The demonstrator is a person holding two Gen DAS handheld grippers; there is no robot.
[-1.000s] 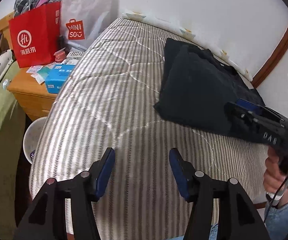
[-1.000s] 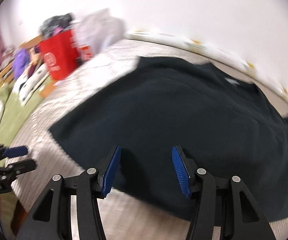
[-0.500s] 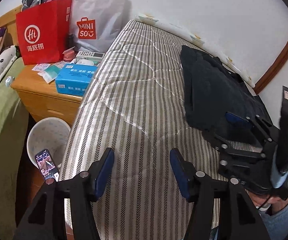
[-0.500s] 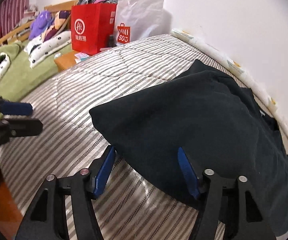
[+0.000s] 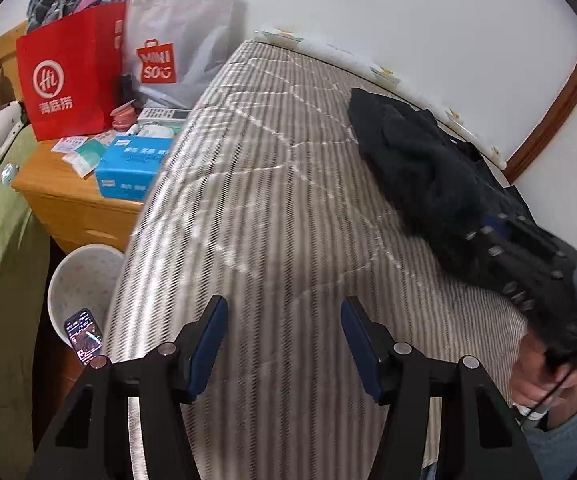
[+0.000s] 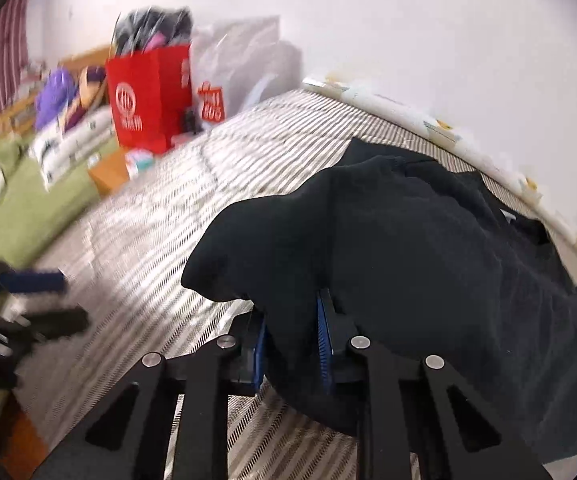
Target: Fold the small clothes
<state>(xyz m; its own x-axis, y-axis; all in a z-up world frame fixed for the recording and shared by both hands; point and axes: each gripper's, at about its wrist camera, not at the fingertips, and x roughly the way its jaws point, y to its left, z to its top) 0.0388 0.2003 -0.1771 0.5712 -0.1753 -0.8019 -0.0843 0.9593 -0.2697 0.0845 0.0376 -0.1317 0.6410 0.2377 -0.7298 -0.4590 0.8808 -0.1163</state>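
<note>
The right gripper [image 6: 292, 344] has just closed and pinches the near edge of the black top [image 6: 428, 264] on the striped bed [image 5: 280, 208], so lift it slowly while the left gripper [image 5: 284, 344] waits open and empty

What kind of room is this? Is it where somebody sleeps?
Most likely a bedroom. A striped quilted mattress fills the middle, a wooden bedside cabinet stands beside it with shopping bags on top, and a dark garment lies on the bed.
</note>
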